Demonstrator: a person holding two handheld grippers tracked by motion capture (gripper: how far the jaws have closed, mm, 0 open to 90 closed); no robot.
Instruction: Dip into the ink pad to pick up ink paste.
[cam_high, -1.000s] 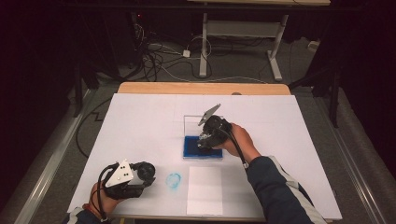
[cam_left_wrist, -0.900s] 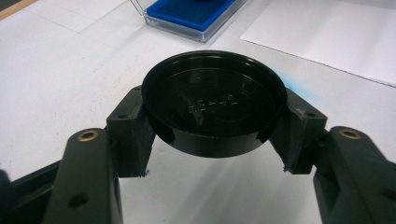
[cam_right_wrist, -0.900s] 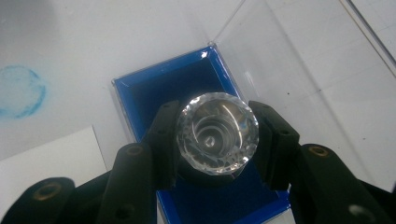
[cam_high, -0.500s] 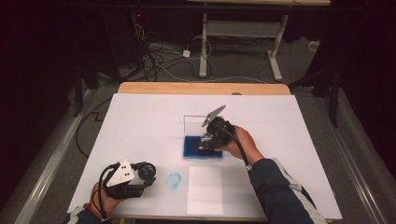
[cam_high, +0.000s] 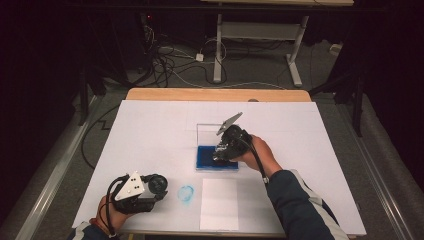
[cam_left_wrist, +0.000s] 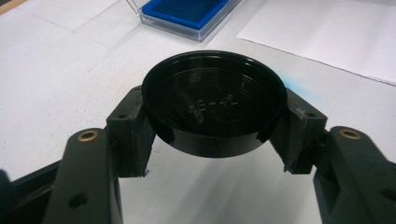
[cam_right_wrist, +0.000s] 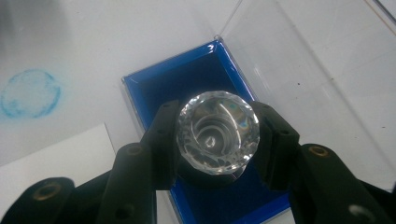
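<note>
White table (cam_high: 150, 130) bears a blue tray (cam_high: 206, 157) (lid up), paper sheet (cam_high: 219, 205).

left claw (cam_left_wrist: 212, 154) has a round black cap (cam_left_wrist: 214, 108) pinched between its two black jaws, hollow side facing up at us, raised lettering inside too faint to read. white worktop (cam_left_wrist: 60, 79) underneath. up top, a blue ink pad (cam_left_wrist: 187, 11) in its clear case; to the right, a sheet of white paper (cam_left_wrist: 327, 32), a blue smudge (cam_left_wrist: 292, 86) peeking beside the cap.
</note>
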